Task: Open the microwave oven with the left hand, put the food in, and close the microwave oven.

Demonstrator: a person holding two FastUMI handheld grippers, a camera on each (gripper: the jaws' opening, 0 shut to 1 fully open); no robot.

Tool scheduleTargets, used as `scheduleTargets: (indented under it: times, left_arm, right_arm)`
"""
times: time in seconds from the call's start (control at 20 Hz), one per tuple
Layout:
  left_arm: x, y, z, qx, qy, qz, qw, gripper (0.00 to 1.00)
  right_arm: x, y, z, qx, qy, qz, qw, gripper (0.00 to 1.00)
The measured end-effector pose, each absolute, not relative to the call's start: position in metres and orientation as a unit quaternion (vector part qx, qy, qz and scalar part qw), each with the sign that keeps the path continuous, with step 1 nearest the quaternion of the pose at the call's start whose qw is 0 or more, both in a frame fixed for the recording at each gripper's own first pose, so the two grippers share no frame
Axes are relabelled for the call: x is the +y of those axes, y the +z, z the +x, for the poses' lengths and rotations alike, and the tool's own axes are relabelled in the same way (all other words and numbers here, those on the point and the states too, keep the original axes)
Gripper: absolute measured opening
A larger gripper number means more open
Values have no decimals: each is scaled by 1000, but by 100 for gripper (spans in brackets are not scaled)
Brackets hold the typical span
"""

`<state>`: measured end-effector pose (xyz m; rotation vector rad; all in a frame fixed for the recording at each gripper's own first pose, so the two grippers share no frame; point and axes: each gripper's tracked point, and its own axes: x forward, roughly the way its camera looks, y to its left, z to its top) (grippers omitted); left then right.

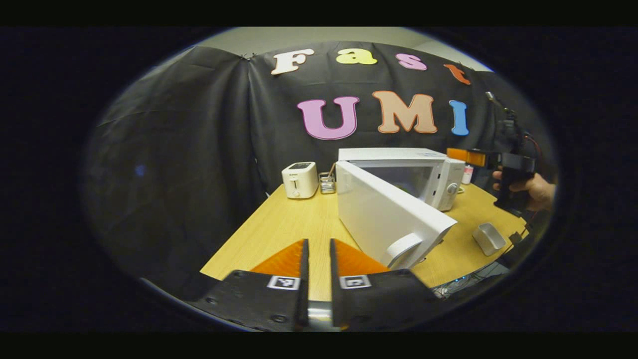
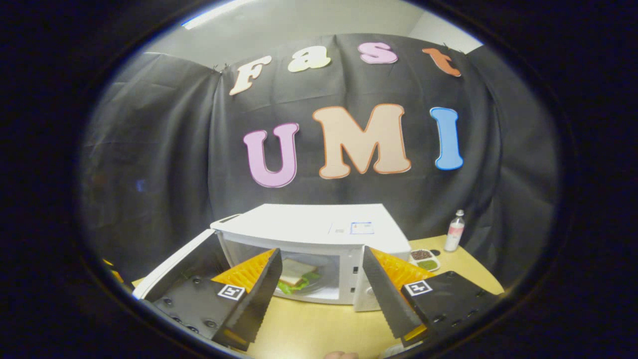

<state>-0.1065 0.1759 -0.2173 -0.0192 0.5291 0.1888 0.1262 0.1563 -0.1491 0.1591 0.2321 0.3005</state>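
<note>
Currently the left tongs [image 1: 319, 249] are sitting low over the near edge of the bench [image 1: 279, 229], fingers nearly together w/ just a thin gap, gripping nothing, aiming fwd along the bench toward the microwave [image 1: 403, 174]. The microwave door [image 1: 384, 214] is hanging wide open, swung out toward the camera, its handle [image 1: 401, 249] just right of the left tongs' fingertips but not touching them.

In the left gripper view the right tongs [image 1: 466, 156] are hovering off to the right, level w/ the microwave's top, beside its control side; a hand [image 1: 531, 189] is wrapping round the grip below them, wrist coming in from the right. Can't tell their jaw state from there.

In the right gripper view the right tongs [image 2: 319, 271] are spreading wide apart, empty, pointing straight at the microwave opening from in front and a bit above. The food, a sandwich [image 2: 296, 274] w/ green leaf on a plate, is sitting inside the microwave cavity, seen between the two fingers, apart from both.

Other stuff on the bench: toaster [image 1: 299, 180] and a small rack [image 1: 327, 183] left of the microwave, white cup [image 1: 488, 238] lying near the right edge, bottle [image 2: 454, 231] and a small dish [image 2: 423, 259] at the back right.
</note>
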Motion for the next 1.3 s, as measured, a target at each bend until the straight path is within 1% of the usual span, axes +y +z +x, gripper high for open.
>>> scheduleTargets:
  times: [0.05, 0.1, 0.25, 0.45, 0.5, 0.7, 0.75, 1.05, 1.3]
  left_arm:
    - [172, -222, -107, 269, 91, -13, 959, 2]
    - [162, -223, -107, 270, 81, -20, 959, 0]
    - [149, -231, -97, 270, 68, -4, 960, 0]
    - [132, -241, -95, 278, 60, 4, 959, 0]
    - [128, -244, -94, 279, 58, 4, 958, 0]
    - [112, -252, -86, 290, 44, 11, 956, 0]
    - [111, -252, -82, 288, 44, 20, 956, 0]
    - [82, -251, -61, 282, 18, 27, 959, 0]
    - [48, -257, -44, 281, -21, 39, 959, 0]
  right_arm:
    - [147, -145, 124, 118, 145, 80, 979, 91]
    - [138, -138, 121, 116, 142, 86, 979, 91]
    - [106, -102, 122, 93, 124, 92, 984, 91]
    - [81, -86, 111, 76, 119, 82, 987, 91]
    - [74, -83, 109, 73, 116, 80, 987, 99]
    - [46, -70, 104, 56, 99, 74, 991, 99]
    - [40, -70, 103, 56, 96, 73, 991, 91]
    - [19, -64, 101, 50, 88, 69, 992, 91]
    - [4, -60, 100, 48, 84, 64, 993, 91]
